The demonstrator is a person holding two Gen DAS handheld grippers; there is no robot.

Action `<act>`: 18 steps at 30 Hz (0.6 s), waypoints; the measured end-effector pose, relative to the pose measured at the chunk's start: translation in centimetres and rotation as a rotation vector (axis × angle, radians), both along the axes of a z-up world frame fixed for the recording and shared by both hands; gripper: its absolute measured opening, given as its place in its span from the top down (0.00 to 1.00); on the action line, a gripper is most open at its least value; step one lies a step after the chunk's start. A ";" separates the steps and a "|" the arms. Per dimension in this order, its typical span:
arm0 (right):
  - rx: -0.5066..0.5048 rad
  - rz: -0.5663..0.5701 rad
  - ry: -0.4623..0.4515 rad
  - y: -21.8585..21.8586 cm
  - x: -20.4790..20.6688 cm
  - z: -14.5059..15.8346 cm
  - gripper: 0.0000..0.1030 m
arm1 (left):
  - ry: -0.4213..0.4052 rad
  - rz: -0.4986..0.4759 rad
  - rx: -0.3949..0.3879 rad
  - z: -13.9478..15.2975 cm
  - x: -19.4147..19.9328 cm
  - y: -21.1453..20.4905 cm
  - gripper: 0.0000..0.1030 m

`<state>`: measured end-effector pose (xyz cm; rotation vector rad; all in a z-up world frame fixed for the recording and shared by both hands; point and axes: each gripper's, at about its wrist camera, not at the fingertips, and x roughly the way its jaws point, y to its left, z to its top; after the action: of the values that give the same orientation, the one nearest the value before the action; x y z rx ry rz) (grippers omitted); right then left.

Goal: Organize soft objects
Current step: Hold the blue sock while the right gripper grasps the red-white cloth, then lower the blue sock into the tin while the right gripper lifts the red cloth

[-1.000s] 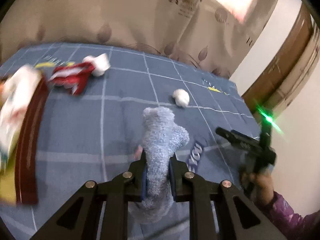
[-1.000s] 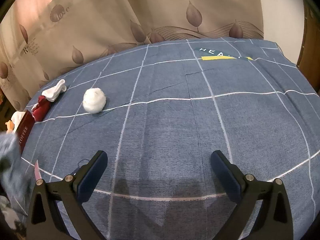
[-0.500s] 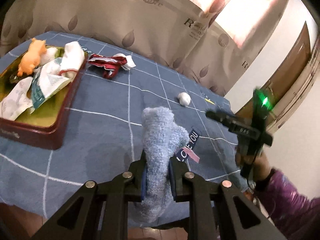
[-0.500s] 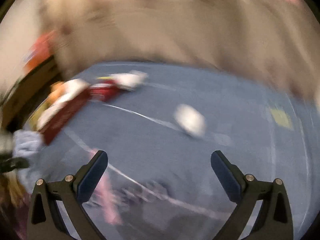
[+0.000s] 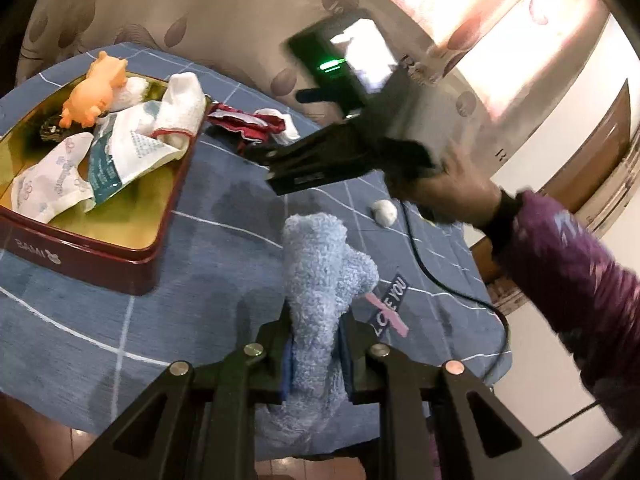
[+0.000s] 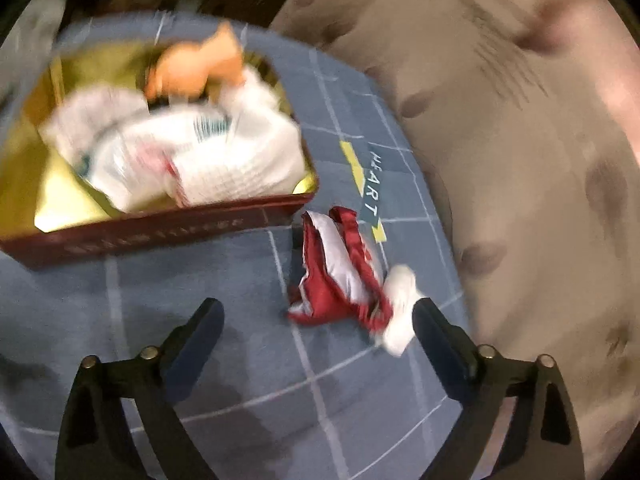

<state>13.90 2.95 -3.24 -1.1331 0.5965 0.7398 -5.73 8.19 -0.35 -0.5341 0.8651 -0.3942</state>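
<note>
My left gripper (image 5: 316,344) is shut on a fluffy light-blue sock (image 5: 320,264) and holds it above the blue table, to the right of the red tin (image 5: 100,256). The tin holds white cloths (image 5: 120,148) and an orange plush toy (image 5: 96,88). My right gripper (image 6: 316,320) is open and empty, hovering just above a red-and-white cloth (image 6: 340,276) that lies beside the tin (image 6: 160,232). That cloth also shows in the left wrist view (image 5: 248,124), partly behind the right gripper's body (image 5: 340,152). A white ball (image 5: 384,212) lies further right.
The table has a blue checked cloth (image 5: 224,208) and ends at a beige leaf-print curtain (image 6: 520,160). A black cable (image 5: 424,264) runs across the cloth's right side. The person's purple sleeve (image 5: 580,296) reaches over the table.
The right gripper has swung left across the table to above the red-and-white cloth near the tin. The left gripper still holds the blue sock and has shifted little.
</note>
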 end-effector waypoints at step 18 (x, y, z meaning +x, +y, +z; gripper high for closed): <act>0.016 -0.200 0.152 -0.2 8.2 -0.3 0.85 | 0.034 0.001 -0.001 -1.0 0.1 -0.2 0.81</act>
<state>22.12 2.71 -3.54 -0.9913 0.8178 0.6601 -5.60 7.97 -1.36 -0.5433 0.8970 -0.3850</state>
